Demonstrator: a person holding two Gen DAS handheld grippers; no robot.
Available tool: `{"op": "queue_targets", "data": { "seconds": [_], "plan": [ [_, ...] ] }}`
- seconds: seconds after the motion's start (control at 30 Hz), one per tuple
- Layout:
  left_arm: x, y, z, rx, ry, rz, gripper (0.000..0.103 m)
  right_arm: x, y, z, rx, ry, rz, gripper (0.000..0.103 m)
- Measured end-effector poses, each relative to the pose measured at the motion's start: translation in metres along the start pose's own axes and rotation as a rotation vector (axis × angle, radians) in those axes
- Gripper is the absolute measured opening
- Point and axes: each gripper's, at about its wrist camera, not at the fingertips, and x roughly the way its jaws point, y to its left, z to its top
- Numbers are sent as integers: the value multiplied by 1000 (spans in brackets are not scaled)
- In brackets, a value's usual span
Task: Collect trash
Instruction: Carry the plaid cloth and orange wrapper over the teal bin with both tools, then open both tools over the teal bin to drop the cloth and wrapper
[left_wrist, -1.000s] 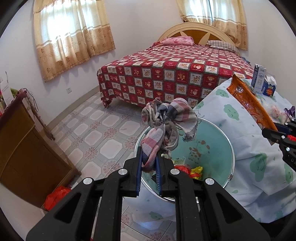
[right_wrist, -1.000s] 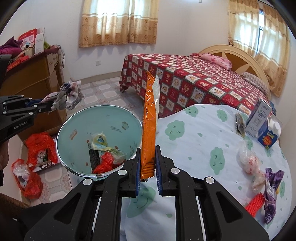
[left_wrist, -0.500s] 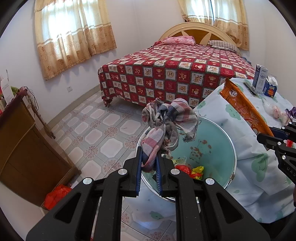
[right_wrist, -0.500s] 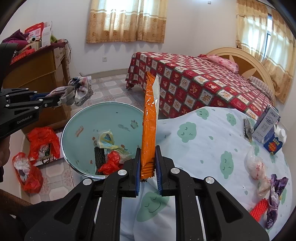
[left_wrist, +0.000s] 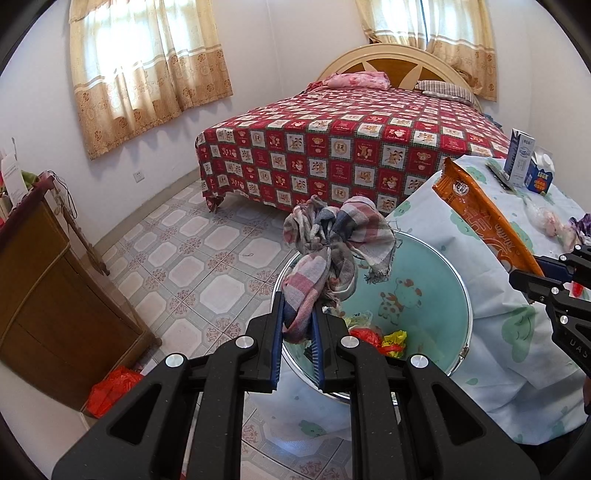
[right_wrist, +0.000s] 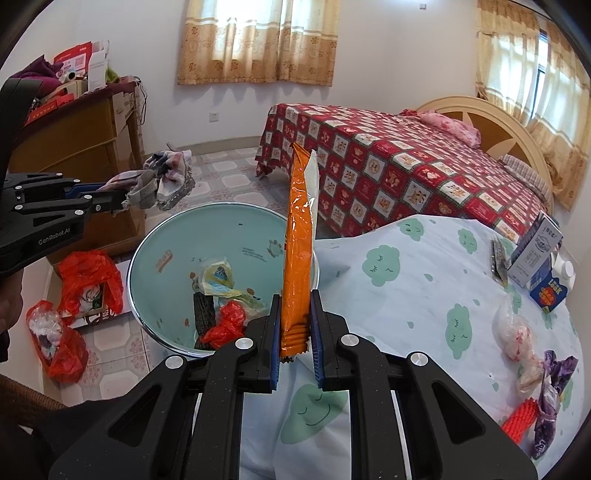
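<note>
We hold a crumpled plaid rag (left_wrist: 334, 251), soft and frayed at its edges, in our left gripper (left_wrist: 298, 332), jaws pinched narrow on one twisted end; the bunched cloth hangs in the air over the near rim of the bin (left_wrist: 466, 306). Our right gripper (right_wrist: 294, 332) clamps the crimped bottom seal of a long, glossy orange wrapper (right_wrist: 297, 251), which stands upright beside the bin's table-side rim. The bin (right_wrist: 155, 240) is round, pale teal inside with a shiny metal rim, and holds a red plastic scrap (right_wrist: 225, 325), a dark ridged packet (right_wrist: 204, 314) and a yellowish wrapper (right_wrist: 218, 277). A cartoon-print cloth covers the table (right_wrist: 406, 280), where cartons (right_wrist: 535, 254) and more crinkled wrappers (right_wrist: 517, 332) sit.
</note>
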Motion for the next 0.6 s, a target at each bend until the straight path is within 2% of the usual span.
{"op": "queue_targets", "data": {
  "seconds": [0.3, 0.43, 0.57, 0.6],
  "plan": [
    [0, 1, 0, 0, 1, -3, 14, 0, 1, 0, -3, -2, 1, 15],
    [1, 0, -1, 0, 2, -6, 18, 1, 5, 1, -8, 2, 9, 15],
    [1, -2, -4, 3, -3, -11, 29, 3, 12, 0, -25, 5, 20, 34],
    [0, -3, -5, 2, -5, -13, 36, 4, 12, 0, -25, 7, 19, 35]
  ]
}}
